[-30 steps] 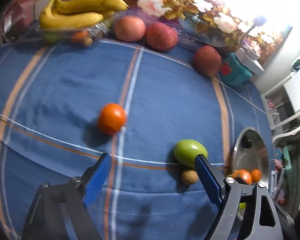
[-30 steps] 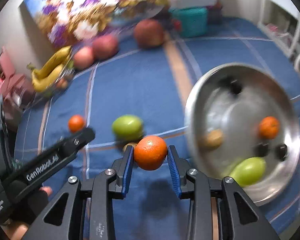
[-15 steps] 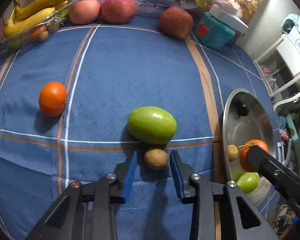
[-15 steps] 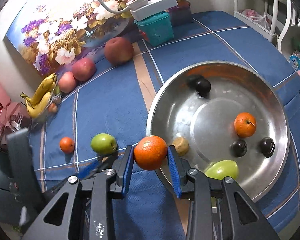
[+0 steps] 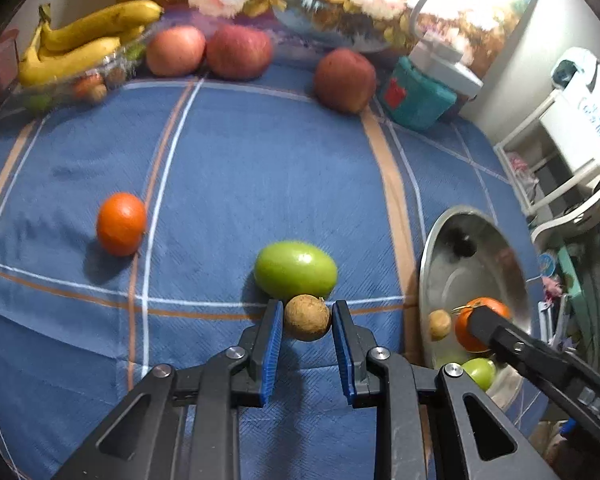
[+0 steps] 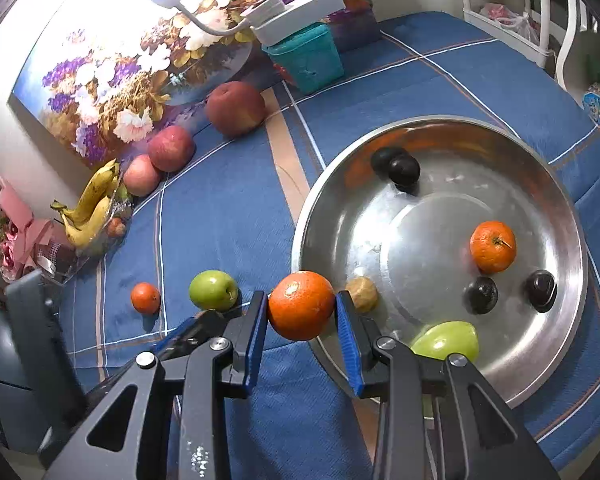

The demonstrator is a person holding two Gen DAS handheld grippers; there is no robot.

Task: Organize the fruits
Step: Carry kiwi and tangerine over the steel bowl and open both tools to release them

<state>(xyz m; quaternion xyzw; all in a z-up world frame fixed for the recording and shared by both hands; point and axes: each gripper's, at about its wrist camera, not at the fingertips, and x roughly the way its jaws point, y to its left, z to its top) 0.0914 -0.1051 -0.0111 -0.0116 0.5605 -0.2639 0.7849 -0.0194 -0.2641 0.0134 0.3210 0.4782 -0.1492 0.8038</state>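
Two fruits are in my grip now. A second ago my left gripper stood wide over the cloth; it has since slid across and clamped onto the small brown fruit, which sits between the blue pads, touching the near side of the green fruit. So that piece looks ready to lift, by my reckoning.

My right gripper is clenched on an orange, as it was a second ago, but it has come across until the orange hangs at the near left rim of the steel bowl. The bowl already holds another orange, three dark plums, a green fruit and a brown one.

One small orange lies loose on the blue cloth, well left of my left gripper.
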